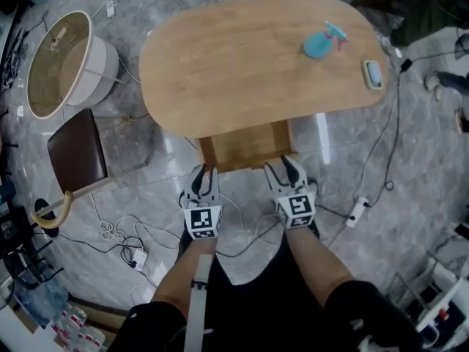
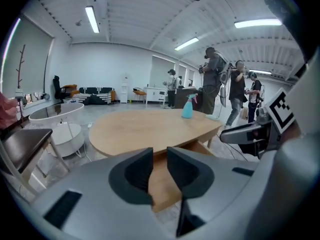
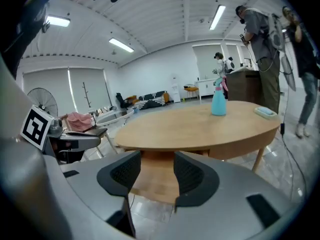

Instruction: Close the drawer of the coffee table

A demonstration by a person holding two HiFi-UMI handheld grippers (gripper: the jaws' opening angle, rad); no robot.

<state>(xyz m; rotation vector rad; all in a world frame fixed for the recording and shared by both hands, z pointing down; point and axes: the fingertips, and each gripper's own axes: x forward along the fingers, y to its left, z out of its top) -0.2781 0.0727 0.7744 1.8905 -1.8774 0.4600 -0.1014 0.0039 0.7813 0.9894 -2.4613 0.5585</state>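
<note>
The oval wooden coffee table has its drawer pulled out toward me, its inside bare. My left gripper hovers just before the drawer's front left corner. My right gripper is at the front right corner. In the left gripper view the left gripper has a narrow gap with nothing in it, and the drawer shows through it. In the right gripper view the right gripper stands wider apart, also empty, with the drawer beyond. I cannot tell whether either gripper touches the drawer.
A teal spray bottle and a small flat tray sit on the tabletop's right end. A round white side table and a brown chair stand to the left. Cables and power strips lie on the floor. People stand beyond the table.
</note>
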